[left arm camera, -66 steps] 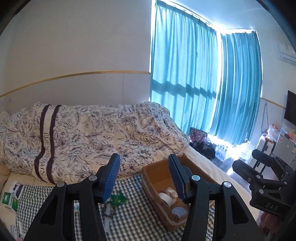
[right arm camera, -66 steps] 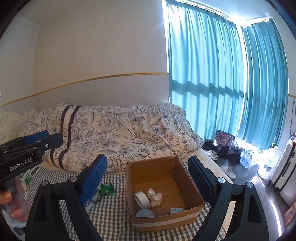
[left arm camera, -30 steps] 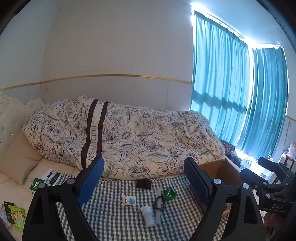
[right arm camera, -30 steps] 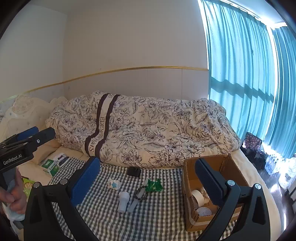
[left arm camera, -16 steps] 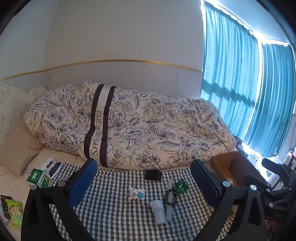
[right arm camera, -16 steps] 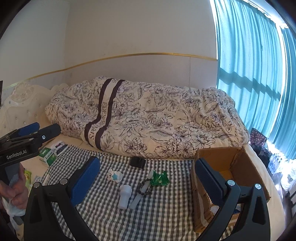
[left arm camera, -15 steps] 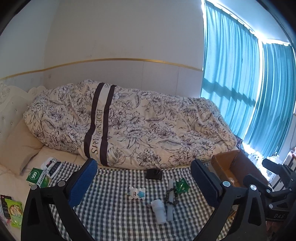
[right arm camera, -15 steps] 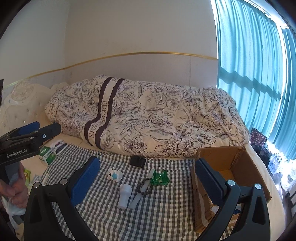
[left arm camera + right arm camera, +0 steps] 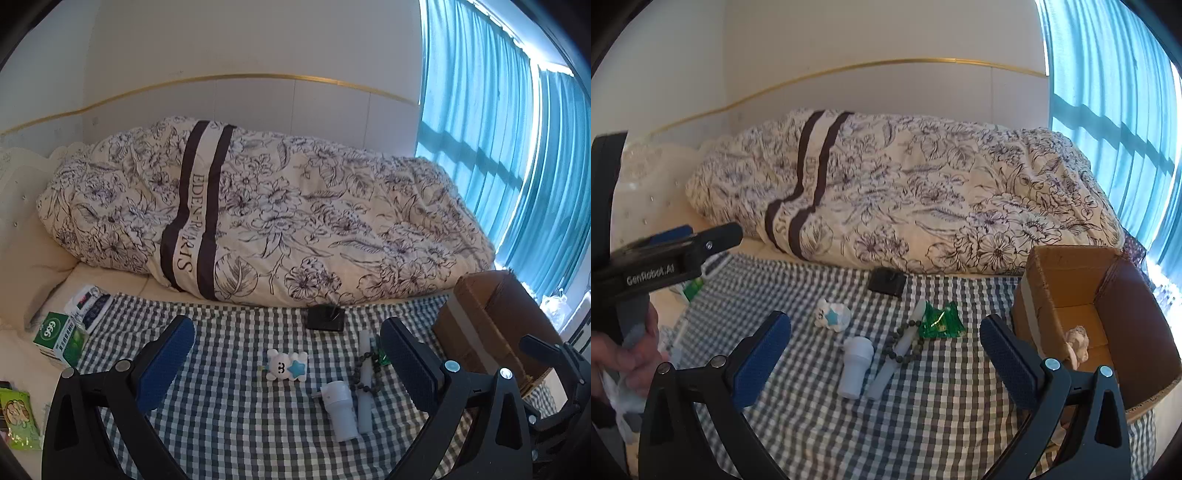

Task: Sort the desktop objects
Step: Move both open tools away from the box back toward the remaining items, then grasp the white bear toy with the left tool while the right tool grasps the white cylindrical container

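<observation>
Small objects lie on a checked cloth (image 9: 229,417) (image 9: 953,406): a white toy with a blue star (image 9: 286,364) (image 9: 832,314), a white bottle (image 9: 339,406) (image 9: 854,365), a white tube (image 9: 364,384) (image 9: 897,350) with a dark bead bracelet (image 9: 905,341) across it, a green packet (image 9: 940,320) and a black pad (image 9: 325,318) (image 9: 886,282). An open cardboard box (image 9: 491,332) (image 9: 1067,291) stands at the right, holding a crumpled tissue (image 9: 1078,341). My left gripper (image 9: 286,363) and right gripper (image 9: 884,356) hover open above the objects, holding nothing.
A flowered duvet (image 9: 280,221) is bunched along the wall behind the cloth. A green carton (image 9: 59,338) and a green snack bag (image 9: 18,417) lie at the left bed edge. Blue curtains (image 9: 517,147) hang at the right. A hand (image 9: 624,354) holds the left gripper.
Both cameras have swung left and tilted down, from the box to the loose objects. The left gripper's fingers opened wider. No object has been moved.
</observation>
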`<state>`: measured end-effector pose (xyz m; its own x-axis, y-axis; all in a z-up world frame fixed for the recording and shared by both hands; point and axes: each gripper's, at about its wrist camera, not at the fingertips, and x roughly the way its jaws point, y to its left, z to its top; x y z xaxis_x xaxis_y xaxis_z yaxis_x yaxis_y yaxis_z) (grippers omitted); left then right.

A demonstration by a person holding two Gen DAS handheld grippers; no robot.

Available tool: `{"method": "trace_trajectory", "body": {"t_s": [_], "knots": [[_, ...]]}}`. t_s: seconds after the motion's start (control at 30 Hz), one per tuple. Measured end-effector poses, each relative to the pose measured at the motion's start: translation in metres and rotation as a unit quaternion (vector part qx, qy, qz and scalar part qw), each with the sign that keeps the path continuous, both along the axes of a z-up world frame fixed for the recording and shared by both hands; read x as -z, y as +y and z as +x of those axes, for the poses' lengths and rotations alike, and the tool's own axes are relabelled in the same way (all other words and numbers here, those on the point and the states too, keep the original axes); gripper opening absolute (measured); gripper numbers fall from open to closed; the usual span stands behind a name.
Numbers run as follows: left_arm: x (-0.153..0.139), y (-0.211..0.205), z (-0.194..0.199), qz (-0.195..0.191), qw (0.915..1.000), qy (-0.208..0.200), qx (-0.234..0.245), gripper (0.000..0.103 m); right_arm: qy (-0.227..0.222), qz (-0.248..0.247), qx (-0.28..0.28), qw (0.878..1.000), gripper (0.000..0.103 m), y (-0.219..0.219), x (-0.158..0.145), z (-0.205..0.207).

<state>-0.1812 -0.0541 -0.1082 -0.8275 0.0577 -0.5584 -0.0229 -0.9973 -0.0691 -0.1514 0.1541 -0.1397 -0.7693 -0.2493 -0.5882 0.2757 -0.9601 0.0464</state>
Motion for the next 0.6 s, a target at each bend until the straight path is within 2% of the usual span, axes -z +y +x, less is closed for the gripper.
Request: {"method": "trace_trajectory", "body": {"t_s": [0.23, 0.4, 0.47, 0.53, 0.6], "knots": [[0.037, -0.002, -0.035, -0.006, 0.9994, -0.033, 0.003, 0.103, -0.019, 0.020, -0.025, 0.999, 0.103, -0.020, 0.038, -0.007], [0.064, 0.001, -0.056, -0.010, 0.9982, -0.059, 0.010, 0.103, -0.054, 0.009, -0.041, 0.998, 0.102, -0.029, 0.073, -0.019], [0.078, 0.002, -0.064, -0.013, 0.9974, -0.071, 0.012, 0.103, -0.064, -0.002, -0.048, 0.997, 0.098, -0.031, 0.083, -0.024], [0.091, 0.003, -0.071, -0.012, 0.9967, -0.079, 0.014, 0.103, -0.075, -0.015, -0.059, 0.995, 0.085, -0.033, 0.093, -0.030], [0.101, 0.003, -0.078, -0.012, 0.9961, -0.086, 0.015, 0.103, -0.088, -0.012, -0.065, 0.994, 0.083, -0.037, 0.105, -0.037]]}}
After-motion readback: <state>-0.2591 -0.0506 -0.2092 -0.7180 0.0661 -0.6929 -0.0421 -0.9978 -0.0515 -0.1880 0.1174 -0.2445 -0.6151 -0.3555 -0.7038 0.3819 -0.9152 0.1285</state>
